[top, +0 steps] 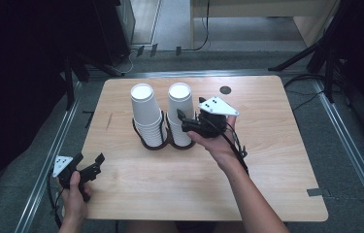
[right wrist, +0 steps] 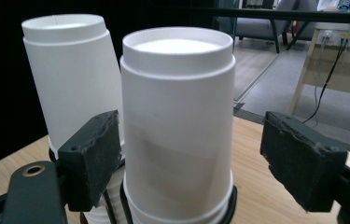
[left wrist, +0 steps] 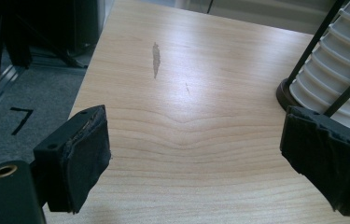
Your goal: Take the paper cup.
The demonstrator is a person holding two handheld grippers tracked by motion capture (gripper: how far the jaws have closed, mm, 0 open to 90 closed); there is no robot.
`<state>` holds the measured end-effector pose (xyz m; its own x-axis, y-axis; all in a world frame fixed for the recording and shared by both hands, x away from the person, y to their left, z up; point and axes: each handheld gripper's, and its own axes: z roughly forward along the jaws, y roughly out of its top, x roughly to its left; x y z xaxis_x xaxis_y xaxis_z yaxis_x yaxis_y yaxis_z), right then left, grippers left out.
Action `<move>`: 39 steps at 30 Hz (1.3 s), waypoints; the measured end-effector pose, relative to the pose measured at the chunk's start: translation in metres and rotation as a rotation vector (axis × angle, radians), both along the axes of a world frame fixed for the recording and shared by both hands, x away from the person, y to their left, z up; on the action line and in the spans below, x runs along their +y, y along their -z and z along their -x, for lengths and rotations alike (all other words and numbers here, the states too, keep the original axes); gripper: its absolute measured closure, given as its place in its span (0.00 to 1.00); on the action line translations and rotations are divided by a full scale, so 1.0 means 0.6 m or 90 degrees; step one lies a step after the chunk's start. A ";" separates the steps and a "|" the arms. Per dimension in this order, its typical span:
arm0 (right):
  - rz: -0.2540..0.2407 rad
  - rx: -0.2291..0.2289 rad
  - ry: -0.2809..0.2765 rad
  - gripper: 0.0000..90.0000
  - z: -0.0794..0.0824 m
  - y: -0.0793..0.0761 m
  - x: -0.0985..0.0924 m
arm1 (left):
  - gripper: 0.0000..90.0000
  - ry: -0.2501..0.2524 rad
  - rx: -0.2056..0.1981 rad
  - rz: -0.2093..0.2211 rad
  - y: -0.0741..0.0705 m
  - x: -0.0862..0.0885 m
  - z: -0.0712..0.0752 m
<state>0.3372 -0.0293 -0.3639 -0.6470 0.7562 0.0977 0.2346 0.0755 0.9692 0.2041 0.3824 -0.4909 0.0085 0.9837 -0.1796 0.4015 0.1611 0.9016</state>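
My right claw (right wrist: 186,163) has its jaws either side of the top cup on the right stack of cups (right wrist: 177,126); the left pad looks against the cup wall, the right pad stands off it (so no grip yet). That stack sits in a dark wire holder (top: 162,138) beside the left stack of cups (top: 145,114), mid-worktop (top: 267,170). My left claw (left wrist: 193,163) is wide open and empty, low over the worktop's near left corner.
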 end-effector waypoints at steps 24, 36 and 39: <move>0.002 0.021 0.010 0.23 -0.037 -0.010 0.045 | 0.09 0.005 0.005 0.002 0.000 0.001 0.000; -0.001 0.026 0.042 0.16 -0.050 -0.013 0.064 | 0.09 0.005 0.002 0.005 0.000 0.001 -0.001; -0.005 0.028 0.045 0.22 -0.053 -0.012 0.067 | 0.09 0.005 0.003 0.006 0.000 0.001 -0.001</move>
<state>0.3688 0.0112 -0.3564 -0.5877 0.7984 0.1307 0.2809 0.0498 0.9585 0.2045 0.3832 -0.4909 0.0156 0.9820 -0.1881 0.4064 0.1657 0.8985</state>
